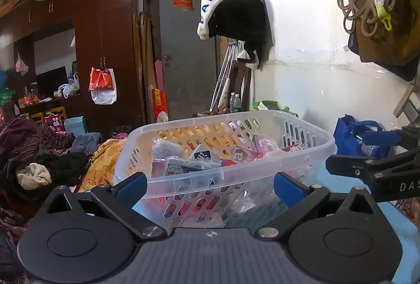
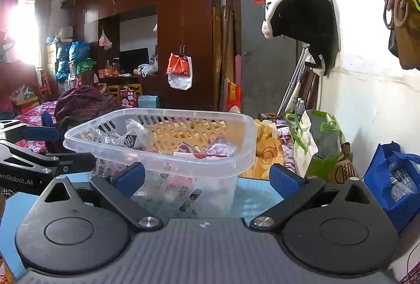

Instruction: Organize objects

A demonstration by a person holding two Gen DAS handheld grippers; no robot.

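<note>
A clear plastic basket (image 1: 309, 152) with slotted walls stands on a light blue surface (image 2: 260, 197), holding several small packets (image 1: 199, 155). It fills the middle of the left wrist view and appears in the right wrist view as the basket (image 2: 210, 166). My left gripper (image 1: 210, 185) is open just in front of the basket's near wall, with nothing between its blue pads. My right gripper (image 2: 207, 176) is open too, facing the basket's right corner. Each gripper shows in the other's view: the right one (image 1: 367, 152) at the right edge, the left one (image 2: 52, 142) at the left edge.
A blue bag (image 2: 393, 179) with bottles and a green-and-white bag (image 2: 317, 147) stand to the right by the white wall. Piled clothes and a yellow blanket (image 1: 102, 163) lie to the left. A dark wardrobe (image 1: 105, 47) and a grey door (image 1: 186, 53) stand behind.
</note>
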